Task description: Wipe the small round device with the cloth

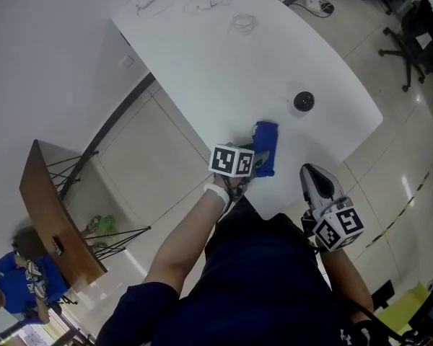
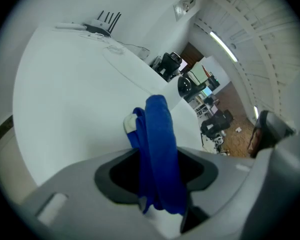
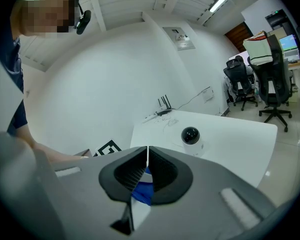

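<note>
- Small round white device with glossy black dome (image 1: 304, 101): upright on white table (image 1: 202, 56), near its right edge.
- Left gripper (image 1: 254, 153): jaws closed on folded blue cloth (image 1: 266, 146); cloth's long axis runs away from jaws, free end resting on table.
- Device lies ahead and to right of cloth, well apart; no contact yet.
- Right gripper (image 1: 309, 170): jaws pressed together, nothing held, positioned off near table edge.
- Advance of cloth forward and rightward judged necessary.
</note>
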